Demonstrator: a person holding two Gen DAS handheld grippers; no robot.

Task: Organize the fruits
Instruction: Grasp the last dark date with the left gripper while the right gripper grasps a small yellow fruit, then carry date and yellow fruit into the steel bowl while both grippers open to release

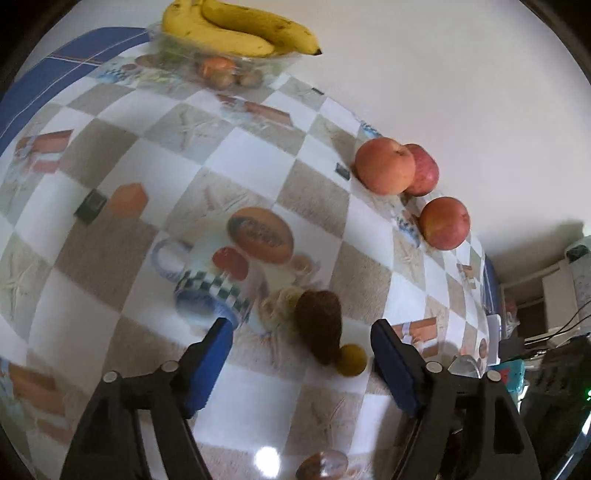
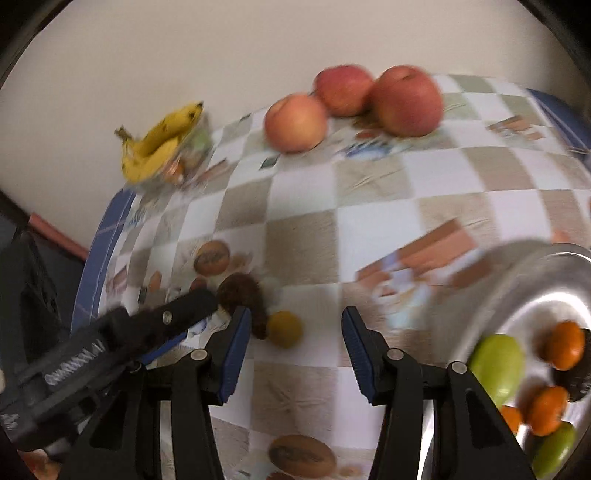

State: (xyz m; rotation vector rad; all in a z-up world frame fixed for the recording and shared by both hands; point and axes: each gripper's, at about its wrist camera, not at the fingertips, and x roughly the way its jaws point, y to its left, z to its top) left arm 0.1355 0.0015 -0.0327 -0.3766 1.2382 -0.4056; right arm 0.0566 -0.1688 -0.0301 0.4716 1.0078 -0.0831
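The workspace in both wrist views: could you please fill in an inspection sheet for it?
Surface: table under a checked printed cloth, blue border.
Job's things: three apples by the wall; brown fruit touching a small yellow fruit; metal bowl holding green fruits and oranges.
Clutter: bananas on a clear container of produce.
Grippers: left gripper open, fruit pair ahead between its fingers; right gripper open, empty.
Cables: dark cables beyond the table edge.
Surroundings: plain wall; shelving, blurred.
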